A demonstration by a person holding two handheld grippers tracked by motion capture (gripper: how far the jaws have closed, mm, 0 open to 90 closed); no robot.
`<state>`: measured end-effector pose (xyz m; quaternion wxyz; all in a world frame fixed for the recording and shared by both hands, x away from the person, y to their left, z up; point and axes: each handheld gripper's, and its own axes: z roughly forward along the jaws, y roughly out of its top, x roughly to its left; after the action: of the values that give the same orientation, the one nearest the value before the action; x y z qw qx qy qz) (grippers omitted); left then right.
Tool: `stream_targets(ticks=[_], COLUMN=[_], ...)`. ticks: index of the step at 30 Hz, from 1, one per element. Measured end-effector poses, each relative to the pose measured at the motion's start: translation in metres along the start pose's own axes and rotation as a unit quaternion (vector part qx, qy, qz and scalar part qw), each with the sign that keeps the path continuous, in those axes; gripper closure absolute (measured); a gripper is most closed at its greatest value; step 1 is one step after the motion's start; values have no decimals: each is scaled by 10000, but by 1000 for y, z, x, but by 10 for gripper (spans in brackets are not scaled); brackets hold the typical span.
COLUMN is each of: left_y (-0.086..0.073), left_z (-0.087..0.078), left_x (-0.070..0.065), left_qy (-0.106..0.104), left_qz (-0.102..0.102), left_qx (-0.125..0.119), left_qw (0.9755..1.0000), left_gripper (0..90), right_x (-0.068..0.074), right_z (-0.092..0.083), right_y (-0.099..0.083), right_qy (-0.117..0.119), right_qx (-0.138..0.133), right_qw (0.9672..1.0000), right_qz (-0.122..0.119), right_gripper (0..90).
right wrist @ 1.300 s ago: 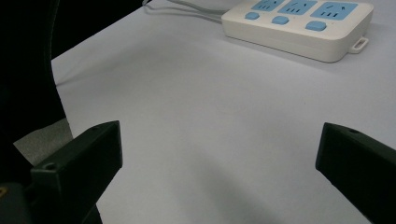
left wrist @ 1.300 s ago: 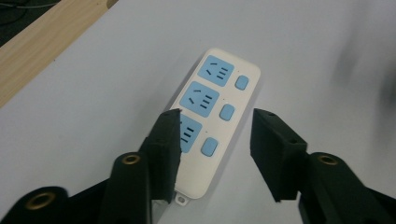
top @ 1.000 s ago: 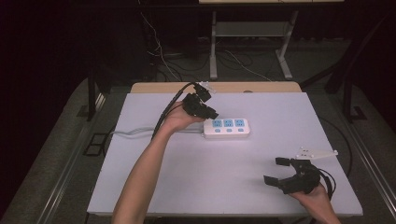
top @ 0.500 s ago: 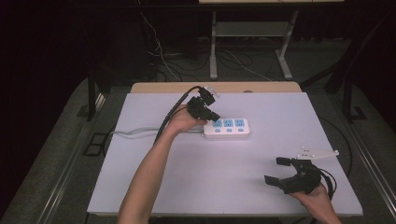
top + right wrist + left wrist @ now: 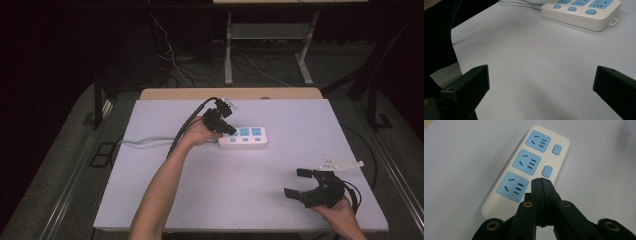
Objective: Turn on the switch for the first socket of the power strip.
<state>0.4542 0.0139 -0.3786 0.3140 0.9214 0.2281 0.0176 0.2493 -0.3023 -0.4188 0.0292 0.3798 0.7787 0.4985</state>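
While pressed together, left gripper [image 5: 541, 182]: clenched on nothing, tips over nearest switch [image 5: 546, 171].
Power strip [image 5: 245, 136]: upper centre of table [image 5: 150, 200], long axis left to right.
Nearer hand: left.
Right gripper [image 5: 305, 186]: released, lower right, well apart.
Open room: bare surface toward bottom.

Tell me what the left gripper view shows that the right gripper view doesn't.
Left gripper view alone: the left gripper, jaws shut together with nothing between them, tips over the strip's nearest button, and the sockets' slots from above. Right gripper view alone: the right gripper, jaws wide apart over bare table, and the strip's end loop. Both: the white power strip with blue sockets and buttons.
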Motion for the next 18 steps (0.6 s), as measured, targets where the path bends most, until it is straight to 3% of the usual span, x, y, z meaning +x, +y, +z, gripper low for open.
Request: stream_targets(ticks=[18], left_y=[-10], left_z=[19], left_x=[6], left_qy=[-81], left_qz=[-127], left_qx=[104], left_qw=[9998], left_gripper=[890], right_x=[0], right_z=[1], right_y=[0], right_qy=[-6], right_qx=[37], right_qw=[10000], right_qz=[-36], right_gripper=[1])
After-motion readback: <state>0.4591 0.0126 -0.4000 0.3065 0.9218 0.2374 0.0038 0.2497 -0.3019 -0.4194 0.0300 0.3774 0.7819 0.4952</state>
